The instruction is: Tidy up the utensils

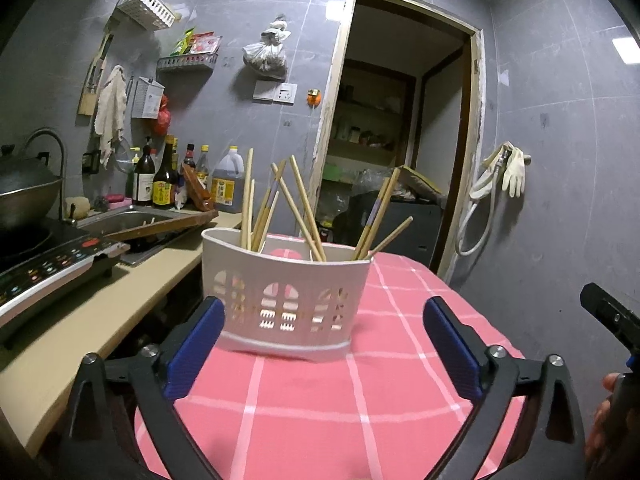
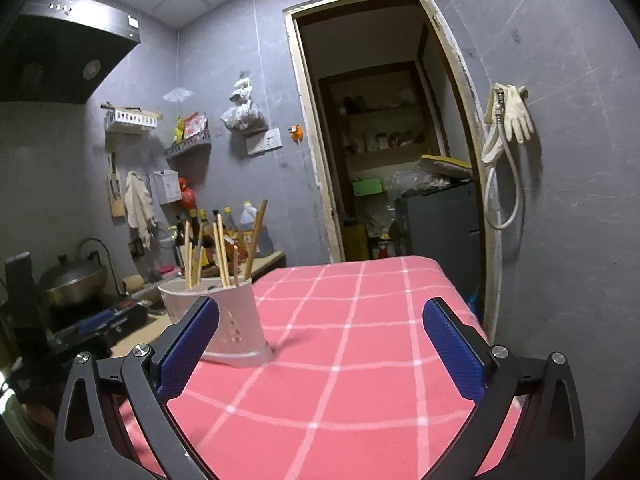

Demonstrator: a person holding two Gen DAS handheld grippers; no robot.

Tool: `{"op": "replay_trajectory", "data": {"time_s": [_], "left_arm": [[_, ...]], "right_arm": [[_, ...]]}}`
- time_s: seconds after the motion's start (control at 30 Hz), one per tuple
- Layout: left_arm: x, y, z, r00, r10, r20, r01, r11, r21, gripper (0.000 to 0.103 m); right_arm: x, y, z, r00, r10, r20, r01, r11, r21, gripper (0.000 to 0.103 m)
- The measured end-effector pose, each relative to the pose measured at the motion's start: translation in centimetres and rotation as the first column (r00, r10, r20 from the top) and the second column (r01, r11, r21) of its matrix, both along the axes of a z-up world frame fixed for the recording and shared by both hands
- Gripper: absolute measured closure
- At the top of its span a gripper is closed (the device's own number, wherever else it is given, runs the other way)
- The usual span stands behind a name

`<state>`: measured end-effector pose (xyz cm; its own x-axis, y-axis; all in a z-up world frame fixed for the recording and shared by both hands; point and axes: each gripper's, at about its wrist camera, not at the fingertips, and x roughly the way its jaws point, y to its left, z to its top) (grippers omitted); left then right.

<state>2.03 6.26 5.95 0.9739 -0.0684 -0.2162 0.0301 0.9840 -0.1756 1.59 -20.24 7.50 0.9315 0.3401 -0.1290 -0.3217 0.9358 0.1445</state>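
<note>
Left gripper (image 1: 324,344): blue-padded fingers (image 1: 196,344) spread wide, gripping nothing, left pad close beside the lower left corner of the white perforated plastic utensil holder (image 1: 286,292), contact not clear. Right gripper (image 2: 320,348): blue ribbed pads (image 2: 454,350) likewise wide apart and empty, above the pink tablecloth with white grid lines (image 2: 352,360). Holder upright near the tabletop's left edge, toward the far left corner, holding a loose bunch of pale wooden chopsticks (image 1: 304,204) that lean in various directions. Past the left edge, a beige counter (image 1: 132,284) with a black induction cooker (image 1: 44,272), a dark wok (image 1: 24,196), a steel sink (image 1: 128,220) and a row of sauce bottles (image 1: 160,180). Beyond the far edge, an open doorway (image 2: 384,152); cream rubber gloves (image 2: 516,114) hanging on the grey wall.
</note>
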Motion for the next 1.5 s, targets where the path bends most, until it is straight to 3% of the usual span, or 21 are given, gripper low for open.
{"op": "replay_trajectory", "data": {"time_s": [0.17,0.43,0.9,1.5], "left_arm": [[-1.5,-0.1,-1.1,1.0,0.02,-0.008,-0.02,1.0,0.016,0.003],[-3.7,-0.7,-2.9,0.995,0.086,0.042,-0.089,0.994,0.069,0.002],[-4.8,-1.0,-5.1,0.993,0.101,0.057,-0.106,0.989,0.101,0.002],[-4.8,-1.5,-5.2,0.993,0.102,0.056,-0.107,0.988,0.108,0.002]], "right_arm": [[-1.2,-0.2,-0.7,0.999,-0.038,0.006,0.039,0.998,-0.051,0.0],[-3.4,1.0,-2.2,0.985,-0.135,0.106,0.152,0.974,-0.171,0.0],[-3.5,0.7,-5.2,0.979,-0.197,0.05,0.202,0.967,-0.154,0.0],[-3.7,0.5,-5.2,0.978,-0.202,0.047,0.207,0.967,-0.151,0.0]]}}
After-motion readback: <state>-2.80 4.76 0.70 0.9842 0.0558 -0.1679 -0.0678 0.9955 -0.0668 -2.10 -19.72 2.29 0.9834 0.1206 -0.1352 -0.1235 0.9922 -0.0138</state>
